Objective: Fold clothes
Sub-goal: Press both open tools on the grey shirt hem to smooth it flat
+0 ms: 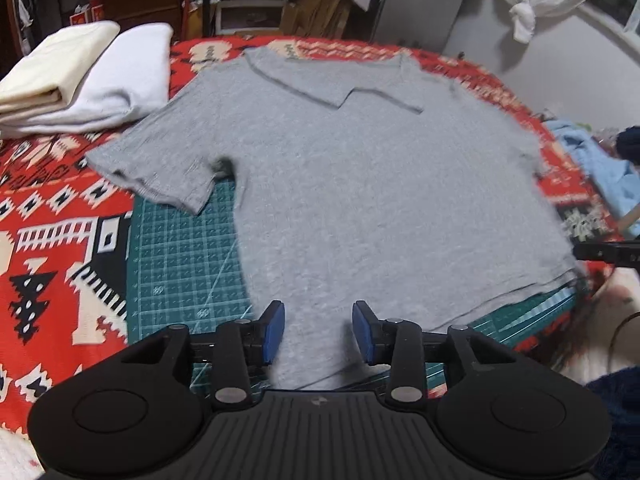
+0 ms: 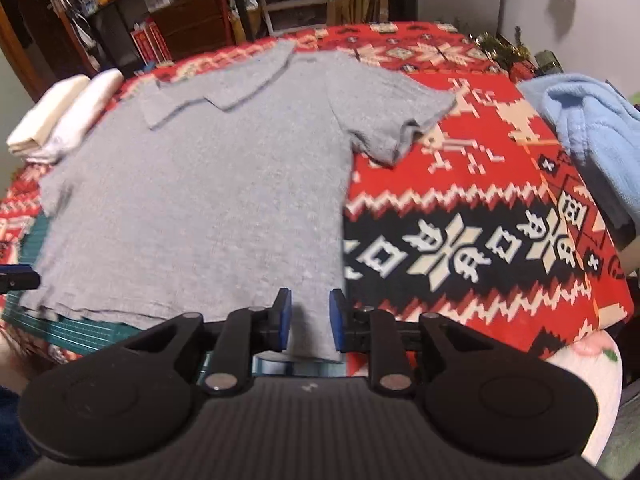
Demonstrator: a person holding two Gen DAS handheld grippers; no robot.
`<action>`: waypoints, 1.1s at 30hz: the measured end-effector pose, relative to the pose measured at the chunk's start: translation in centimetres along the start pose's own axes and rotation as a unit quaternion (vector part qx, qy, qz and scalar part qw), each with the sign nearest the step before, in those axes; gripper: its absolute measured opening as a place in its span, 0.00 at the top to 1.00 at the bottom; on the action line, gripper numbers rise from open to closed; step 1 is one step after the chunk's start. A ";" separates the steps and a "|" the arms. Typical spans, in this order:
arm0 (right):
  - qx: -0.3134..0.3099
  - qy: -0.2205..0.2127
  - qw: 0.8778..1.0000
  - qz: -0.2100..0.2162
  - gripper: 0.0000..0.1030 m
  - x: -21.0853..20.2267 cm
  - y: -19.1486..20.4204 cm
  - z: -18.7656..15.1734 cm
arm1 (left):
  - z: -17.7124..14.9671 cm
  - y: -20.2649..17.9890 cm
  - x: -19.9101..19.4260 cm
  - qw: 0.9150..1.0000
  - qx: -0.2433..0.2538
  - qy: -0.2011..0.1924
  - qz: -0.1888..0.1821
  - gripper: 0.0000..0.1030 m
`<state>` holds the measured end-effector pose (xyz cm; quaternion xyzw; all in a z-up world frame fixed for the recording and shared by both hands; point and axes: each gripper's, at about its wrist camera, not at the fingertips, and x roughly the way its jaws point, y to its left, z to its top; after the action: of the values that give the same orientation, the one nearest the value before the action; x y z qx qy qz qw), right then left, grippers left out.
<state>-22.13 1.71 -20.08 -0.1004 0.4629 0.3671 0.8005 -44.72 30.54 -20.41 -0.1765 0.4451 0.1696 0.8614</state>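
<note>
A grey short-sleeved collared shirt (image 1: 360, 184) (image 2: 192, 200) lies spread flat, collar at the far side, partly on a green cutting mat (image 1: 180, 264) and partly on a red patterned blanket (image 2: 480, 208). My left gripper (image 1: 319, 332) stands open over the shirt's near left hem corner, and grey cloth fills the gap between its blue pads. My right gripper (image 2: 310, 320) is open with a narrower gap, the shirt's near right hem corner lying between its fingers. A piece of each gripper shows at the edge of the other's view.
Folded cream and white cloths (image 1: 80, 76) are stacked at the far left of the blanket. A light blue garment (image 2: 592, 132) is heaped at the right edge. Shelves, boxes and drawers (image 2: 188, 20) stand behind the surface. A knotted white cloth (image 1: 524, 16) hangs at the far right.
</note>
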 end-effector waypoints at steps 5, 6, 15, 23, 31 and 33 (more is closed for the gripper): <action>-0.035 -0.013 0.999 0.002 0.67 0.8 2.5 0.7 | 1.0 -2.0 0.7 0.999 0.034 -0.027 0.029 0.46; -0.043 -0.009 0.999 -0.002 0.67 1.2 3.0 0.6 | 1.0 -2.3 1.2 0.998 0.041 -0.024 0.036 0.46; -0.103 -0.002 0.994 -0.039 0.61 2.2 4.8 -1.7 | -1.2 -3.3 3.2 0.993 0.085 0.001 0.078 0.21; -0.077 0.006 0.997 -0.024 0.47 0.9 3.9 -2.5 | -1.9 -1.7 3.4 0.996 0.043 -0.009 0.075 0.02; -0.065 -0.030 0.997 -0.011 0.27 0.2 4.7 -1.1 | -2.3 -1.7 3.4 0.996 0.044 -0.025 0.072 0.00; -0.079 -0.032 0.996 -0.017 0.22 0.9 5.6 -0.8 | -2.3 -1.7 3.3 0.996 0.044 -0.025 0.072 0.00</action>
<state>-26.18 5.71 -20.24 -0.1590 0.4048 0.3919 0.8107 -43.80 28.47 -24.16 -0.1019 0.4418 0.2158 0.8648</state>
